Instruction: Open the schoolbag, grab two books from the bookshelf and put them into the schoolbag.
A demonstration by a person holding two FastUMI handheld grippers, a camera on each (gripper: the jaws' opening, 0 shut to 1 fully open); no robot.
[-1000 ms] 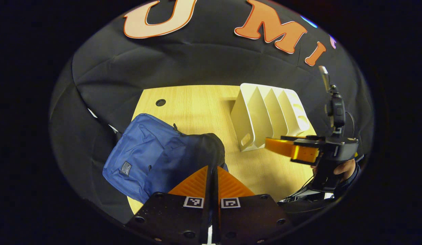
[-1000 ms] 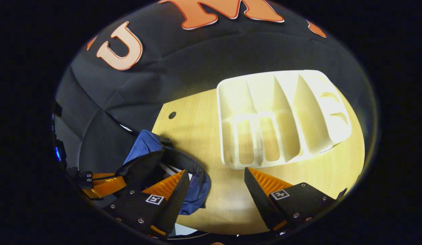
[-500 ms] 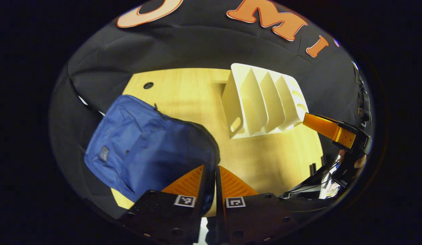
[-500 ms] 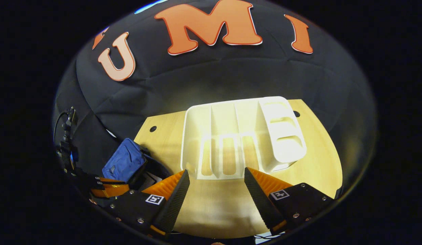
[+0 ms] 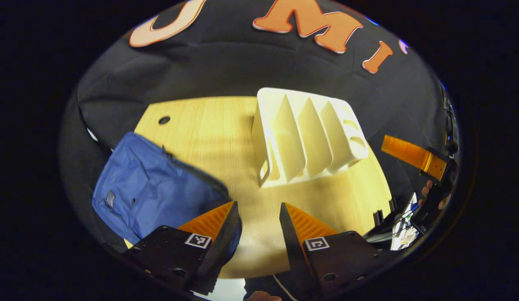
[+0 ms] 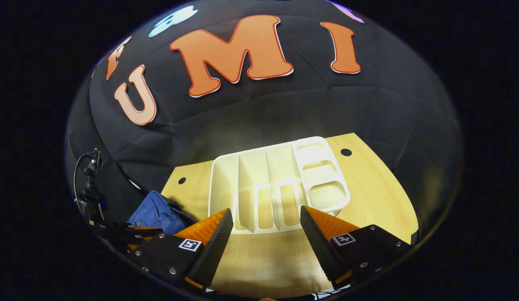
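Both of my hand-held grippers, left [image 5: 258, 213] and right [image 6: 265, 217], had their fingers spread apart, holding nothing, above the desk [image 5: 226, 125]. On it the white bookshelf [image 5: 305, 138] stood beside the blue schoolbag [image 5: 154, 188].
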